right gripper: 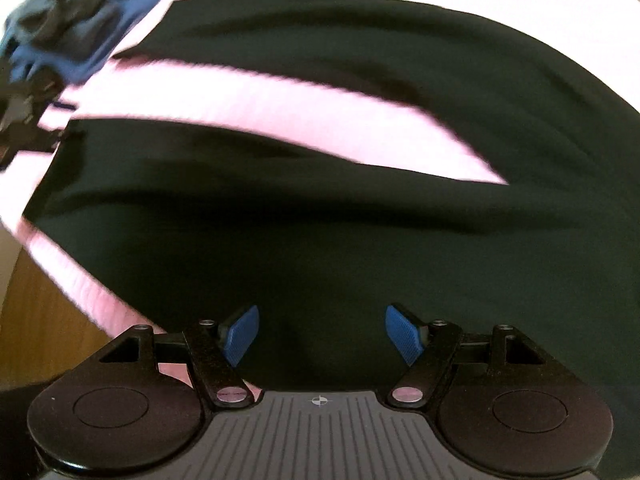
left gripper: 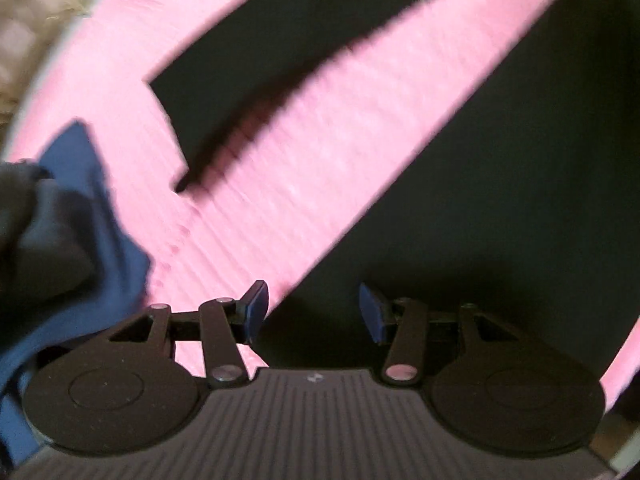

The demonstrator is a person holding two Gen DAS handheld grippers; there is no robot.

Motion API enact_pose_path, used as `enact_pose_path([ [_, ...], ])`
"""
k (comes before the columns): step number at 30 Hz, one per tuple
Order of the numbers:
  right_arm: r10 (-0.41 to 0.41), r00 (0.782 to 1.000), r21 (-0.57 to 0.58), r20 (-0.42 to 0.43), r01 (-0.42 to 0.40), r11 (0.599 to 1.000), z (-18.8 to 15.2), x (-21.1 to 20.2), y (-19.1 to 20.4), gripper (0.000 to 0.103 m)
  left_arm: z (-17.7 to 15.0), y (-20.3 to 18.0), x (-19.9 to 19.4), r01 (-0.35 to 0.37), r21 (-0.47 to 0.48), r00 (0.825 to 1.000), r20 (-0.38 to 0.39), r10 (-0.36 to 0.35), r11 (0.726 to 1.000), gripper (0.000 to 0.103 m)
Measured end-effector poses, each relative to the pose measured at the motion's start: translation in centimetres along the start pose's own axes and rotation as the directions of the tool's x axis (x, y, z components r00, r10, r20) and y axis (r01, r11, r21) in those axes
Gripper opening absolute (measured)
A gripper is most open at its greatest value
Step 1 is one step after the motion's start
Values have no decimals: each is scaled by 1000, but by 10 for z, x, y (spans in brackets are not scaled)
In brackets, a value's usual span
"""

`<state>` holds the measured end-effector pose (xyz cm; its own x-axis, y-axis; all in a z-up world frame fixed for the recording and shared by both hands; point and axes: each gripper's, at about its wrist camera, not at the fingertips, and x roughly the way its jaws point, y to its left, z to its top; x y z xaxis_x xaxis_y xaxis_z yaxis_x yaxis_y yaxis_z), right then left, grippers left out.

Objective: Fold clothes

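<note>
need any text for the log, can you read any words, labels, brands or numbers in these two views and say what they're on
No readable words, brands or numbers in either view.
Small pale mark on the left gripper body: too small to read.
Crosshair sign, no letters, on the right gripper body.
Dark garment, pink mat, blue cloth: no print or label visible; both views are motion-blurred.

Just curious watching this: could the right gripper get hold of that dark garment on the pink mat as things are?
Probably yes. The right gripper is open and empty, pointing down at the dark garment spread on the pink mat, with nothing between them.
</note>
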<state>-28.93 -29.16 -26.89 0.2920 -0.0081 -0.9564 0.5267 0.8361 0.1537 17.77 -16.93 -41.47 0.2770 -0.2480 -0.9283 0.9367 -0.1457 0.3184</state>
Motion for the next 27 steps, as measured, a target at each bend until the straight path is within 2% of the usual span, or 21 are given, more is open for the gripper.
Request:
enact_pose_path([
  [2,-7,1000,-43,-21,6,999,5,10,15,74,-9,4,10,67,52,998,7,-67,996,31],
  [3,-14,1000,-52,-25,13,999,7,11,18,74,-9,6,10,115,49,993,13,-115,992,4],
  [4,-17,1000,-54,-23,16,998,5,5,16,74,-8,3,6,91,50,995,25,-92,995,1],
  [5,-21,1000,-46,-17,20,999,6,4,16,74,-8,1,3,62,48,997,38,-64,997,0],
  [6,-25,1000,-37,-11,25,999,8,3,15,75,-8,10,3,-8,21,998,58,7,1000,0],
  [7,-30,1000,-13,-7,30,999,8,5,13,76,-9,26,4,-50,-65,997,58,54,997,0],
  [8,-36,999,11,-4,36,999,8,6,11,79,-11,44,7,-70,-156,996,44,77,985,0],
  [10,-44,999,65,0,44,997,8,8,4,80,-15,61,10,-97,-203,995,12,102,974,0],
  [12,-38,999,130,13,36,991,5,10,-4,80,-16,63,3,-47,-213,998,36,56,976,3],
  [14,-34,999,174,16,31,984,1,9,-6,80,-18,53,-7,26,-196,997,81,-10,980,21],
  [15,-35,999,185,14,32,982,0,11,-8,80,-18,45,-11,65,-168,994,98,-49,984,37],
  [17,-30,1000,188,10,28,982,-4,13,-8,80,-19,27,-17,132,-98,985,122,-119,986,40],
  [19,-25,1000,182,-2,25,983,-7,16,-6,80,-20,12,-8,169,-33,981,105,-164,985,40],
  [20,-27,1000,180,-8,28,983,-9,17,-4,80,-20,5,-1,165,-1,983,81,-165,986,40],
  [21,-29,999,178,-14,31,984,-12,17,-2,80,-20,-1,7,157,33,985,63,-159,987,33],
  [22,-30,999,180,-19,33,983,-13,20,-1,80,-20,-3,10,172,44,982,70,-174,984,21],
  [23,-32,999,183,-19,35,982,-14,20,-1,80,-18,-2,12,175,38,982,70,-178,984,14],
  [24,-34,999,187,-19,37,982,-16,20,0,80,-15,1,9,142,33,986,82,-144,989,0],
  [25,-39,999,193,-14,41,980,-15,20,0,80,-13,6,7,105,21,990,94,-107,994,0],
  [26,-45,999,198,-9,46,979,-15,20,-1,80,-14,23,9,49,-37,993,110,-45,998,0],
  [27,-48,999,205,-4,48,978,-14,20,-2,80,-16,42,10,26,-118,994,108,-13,993,0],
])
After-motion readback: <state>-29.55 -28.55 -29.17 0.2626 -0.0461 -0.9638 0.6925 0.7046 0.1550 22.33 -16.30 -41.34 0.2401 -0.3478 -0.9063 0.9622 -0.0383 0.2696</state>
